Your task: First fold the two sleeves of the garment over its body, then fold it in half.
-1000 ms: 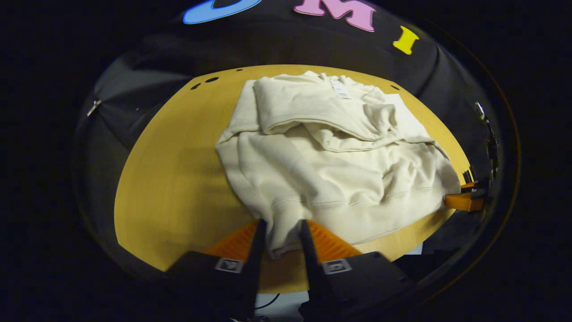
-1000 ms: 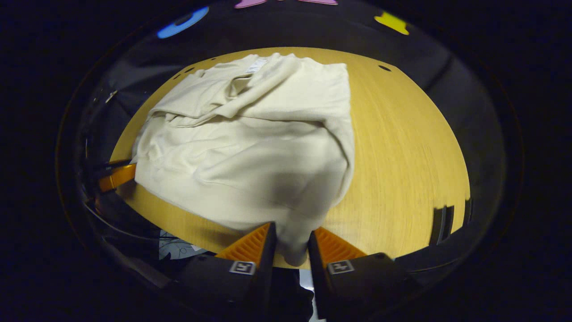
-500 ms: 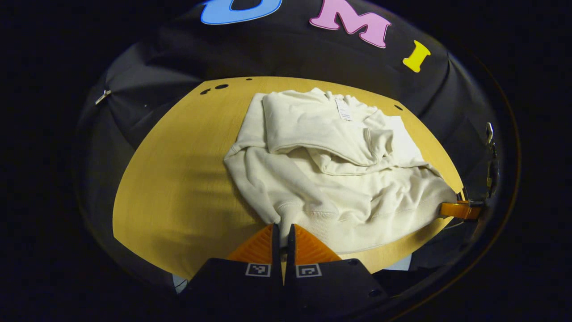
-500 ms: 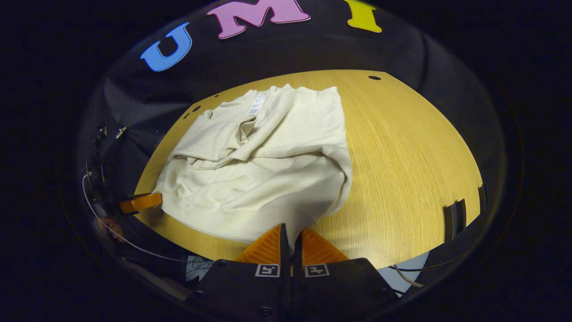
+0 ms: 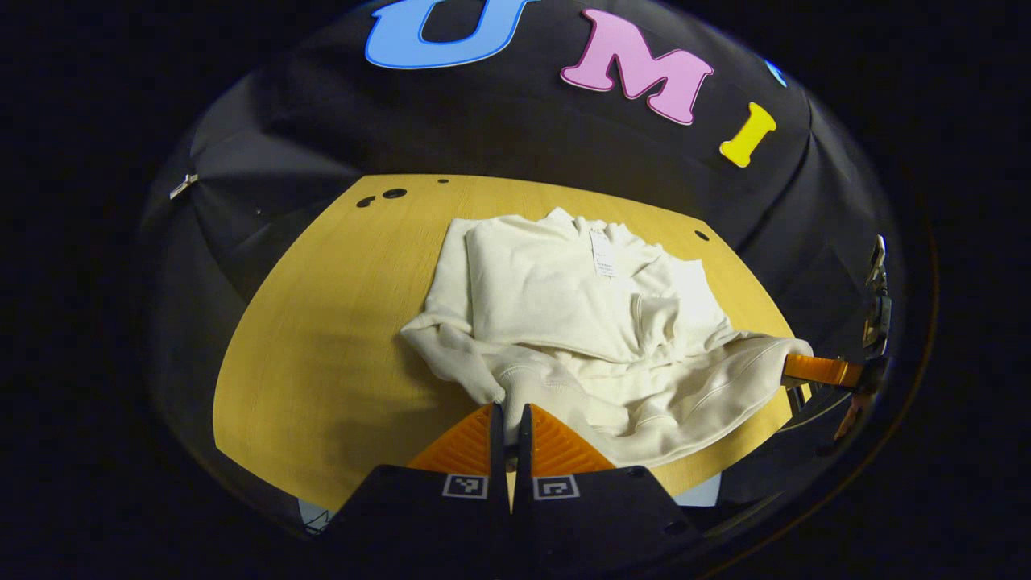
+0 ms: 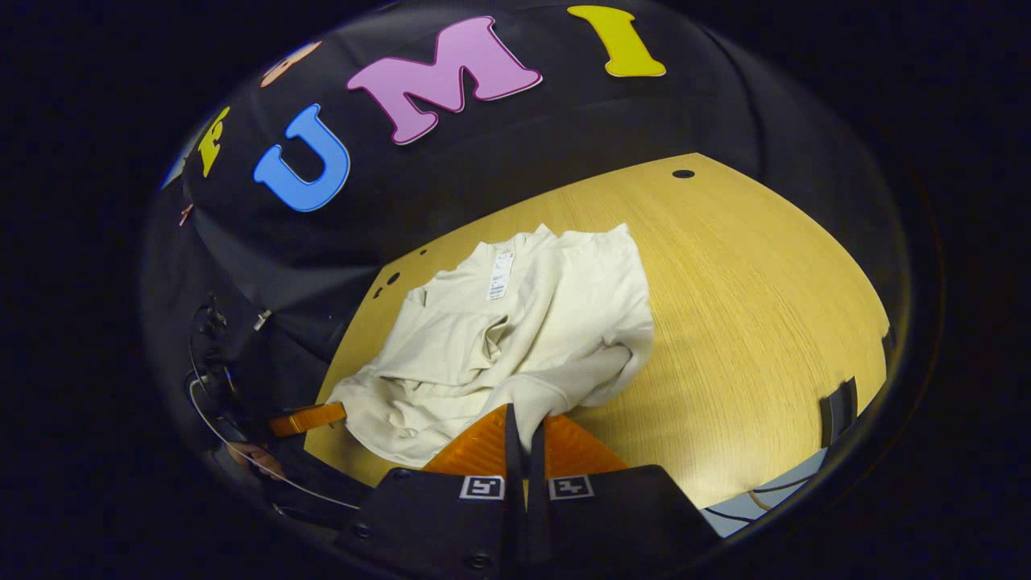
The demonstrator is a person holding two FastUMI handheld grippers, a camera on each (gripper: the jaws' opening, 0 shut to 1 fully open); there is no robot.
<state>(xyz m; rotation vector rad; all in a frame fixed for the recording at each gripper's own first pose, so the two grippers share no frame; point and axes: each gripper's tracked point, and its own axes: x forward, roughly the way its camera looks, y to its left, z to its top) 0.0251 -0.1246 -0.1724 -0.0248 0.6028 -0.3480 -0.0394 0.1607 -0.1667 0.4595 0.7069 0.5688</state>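
Since both sleeves (image 5: 564, 310) already lie over sweatshirt (image 6: 523, 338), we're mid half-fold: left gripper (image 5: 509, 412) and right gripper (image 6: 525, 423) pinching hem (image 5: 556, 387), lifted off table (image 5: 322, 322).

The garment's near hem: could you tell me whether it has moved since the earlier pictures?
Yes. The hem has lifted off the table toward the collar label.

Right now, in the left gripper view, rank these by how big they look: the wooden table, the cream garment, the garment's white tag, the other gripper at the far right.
1. wooden table, largest.
2. cream garment.
3. right gripper, seen far off, so apparent size only.
4. white tag, smallest.
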